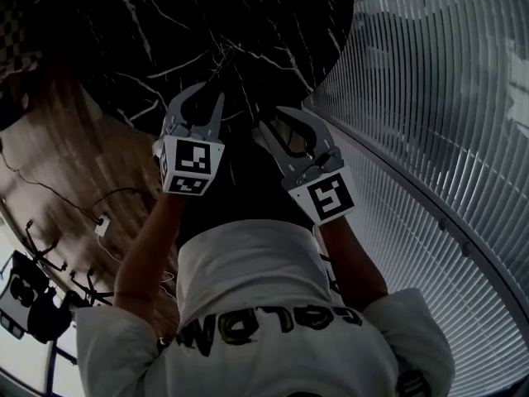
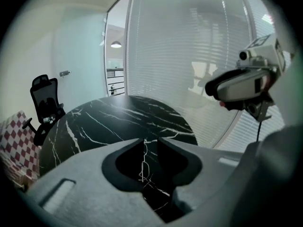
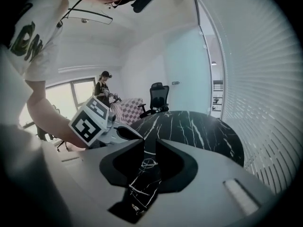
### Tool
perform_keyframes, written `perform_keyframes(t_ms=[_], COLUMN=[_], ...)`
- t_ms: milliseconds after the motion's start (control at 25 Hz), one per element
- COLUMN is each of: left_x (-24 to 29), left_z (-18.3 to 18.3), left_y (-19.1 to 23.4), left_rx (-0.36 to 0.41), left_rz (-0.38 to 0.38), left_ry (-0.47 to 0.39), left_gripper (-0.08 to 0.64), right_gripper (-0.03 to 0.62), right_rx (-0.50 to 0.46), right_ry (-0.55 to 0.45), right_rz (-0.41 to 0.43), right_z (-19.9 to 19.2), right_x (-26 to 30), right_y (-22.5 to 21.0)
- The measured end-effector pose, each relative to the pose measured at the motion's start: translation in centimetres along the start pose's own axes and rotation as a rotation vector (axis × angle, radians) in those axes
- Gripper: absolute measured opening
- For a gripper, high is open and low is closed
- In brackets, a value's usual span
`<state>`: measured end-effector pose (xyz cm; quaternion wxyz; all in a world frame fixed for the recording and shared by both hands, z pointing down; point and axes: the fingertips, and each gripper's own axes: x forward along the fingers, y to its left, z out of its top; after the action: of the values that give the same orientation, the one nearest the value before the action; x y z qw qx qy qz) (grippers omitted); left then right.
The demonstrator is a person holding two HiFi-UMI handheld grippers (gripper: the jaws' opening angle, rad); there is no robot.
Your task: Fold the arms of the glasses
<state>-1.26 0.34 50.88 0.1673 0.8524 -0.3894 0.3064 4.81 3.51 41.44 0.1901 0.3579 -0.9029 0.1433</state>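
Black marble surface point(image 1: 273, 23) shows no glasses in any view; left gripper point(image 2: 150, 142) and right gripper point(image 3: 150, 142) hang above it, jaws slightly apart, pinching nothing; folding seems not in hand; next, locate the glasses and descend.

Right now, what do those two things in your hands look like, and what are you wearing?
The left gripper and right gripper are each grey, with two curved jaws lined in black, like a claw. Each carries a white cube printed with black square markers. The person wears a white short-sleeved T-shirt with dark lettering.
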Motion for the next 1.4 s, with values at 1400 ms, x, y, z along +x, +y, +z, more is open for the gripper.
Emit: perform_keyframes(t_ms=[1400], left_x=[-19.0], left_z=[21.4], left_y=[-3.8], left_rx=[-0.243], left_rz=[-0.124], left_ry=[-0.489], left_gripper=[0.002], right_gripper=[0.003], right_rx=[0.021], right_ry=[-0.311], right_rz=[-0.011], right_z=[20.2], right_x=[-8.3], right_y=[2.8])
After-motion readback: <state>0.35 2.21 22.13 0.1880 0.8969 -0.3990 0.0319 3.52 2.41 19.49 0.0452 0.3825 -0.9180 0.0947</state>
